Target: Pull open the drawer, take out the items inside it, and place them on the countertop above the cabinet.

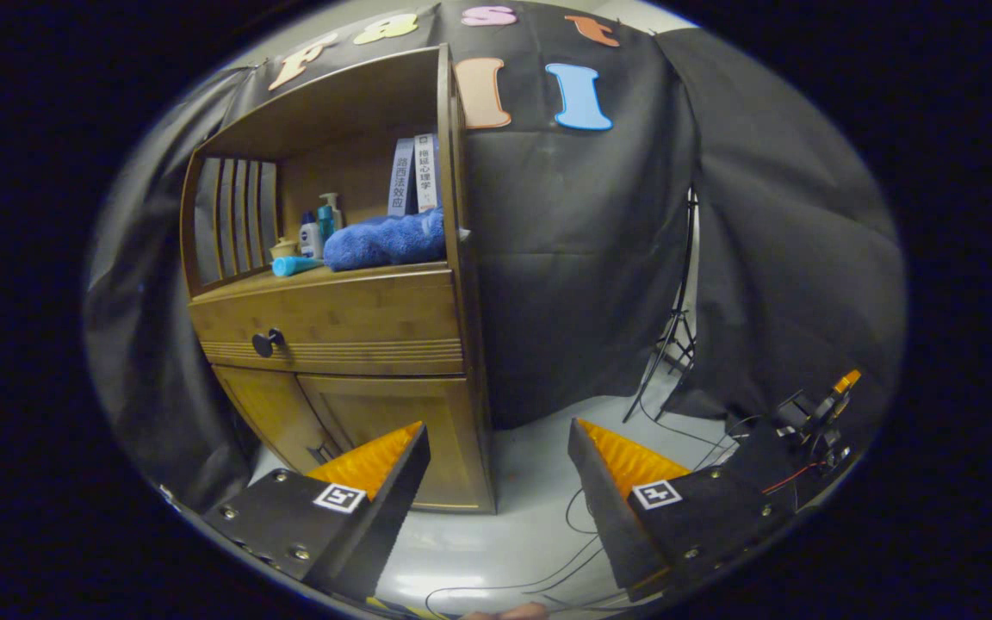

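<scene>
Ridged wedge tongs (496,430) wide apart, empty, before closed bamboo drawer (332,323) with round dark knob (267,343).

Dim booth, sharp mid-view, fisheye bending at the edges, soft glare on the floor (496,551)

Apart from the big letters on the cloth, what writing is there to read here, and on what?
"路西法效应": bluish book spine on the shelf.
"拖延心理学": paler book spine beside it.
Bottles: print too small to read.
Gripper, fingers open and apart: square code marks, no words.
</scene>
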Demonstrator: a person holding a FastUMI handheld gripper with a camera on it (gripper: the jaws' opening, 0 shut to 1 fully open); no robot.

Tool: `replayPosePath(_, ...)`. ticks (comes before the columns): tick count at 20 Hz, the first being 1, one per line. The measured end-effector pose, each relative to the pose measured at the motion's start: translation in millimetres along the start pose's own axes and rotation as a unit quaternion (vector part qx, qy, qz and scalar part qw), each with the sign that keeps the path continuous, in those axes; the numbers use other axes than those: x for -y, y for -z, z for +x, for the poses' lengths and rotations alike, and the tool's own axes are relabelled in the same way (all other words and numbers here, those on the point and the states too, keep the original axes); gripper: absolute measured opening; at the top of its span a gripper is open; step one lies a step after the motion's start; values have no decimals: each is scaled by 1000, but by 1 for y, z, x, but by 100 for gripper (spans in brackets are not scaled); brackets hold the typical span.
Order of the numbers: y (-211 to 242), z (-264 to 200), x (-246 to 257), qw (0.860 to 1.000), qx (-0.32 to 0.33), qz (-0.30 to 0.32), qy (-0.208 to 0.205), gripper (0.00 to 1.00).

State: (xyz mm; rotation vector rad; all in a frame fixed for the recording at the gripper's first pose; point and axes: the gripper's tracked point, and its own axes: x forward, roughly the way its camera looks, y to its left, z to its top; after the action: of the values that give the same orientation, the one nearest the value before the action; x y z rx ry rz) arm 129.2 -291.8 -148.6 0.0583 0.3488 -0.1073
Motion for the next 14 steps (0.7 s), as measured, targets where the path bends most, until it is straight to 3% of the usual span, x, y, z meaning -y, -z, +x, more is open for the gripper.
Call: replayPosePath(14, 6, -6, 7, 1000, -6, 11, 13, 97)
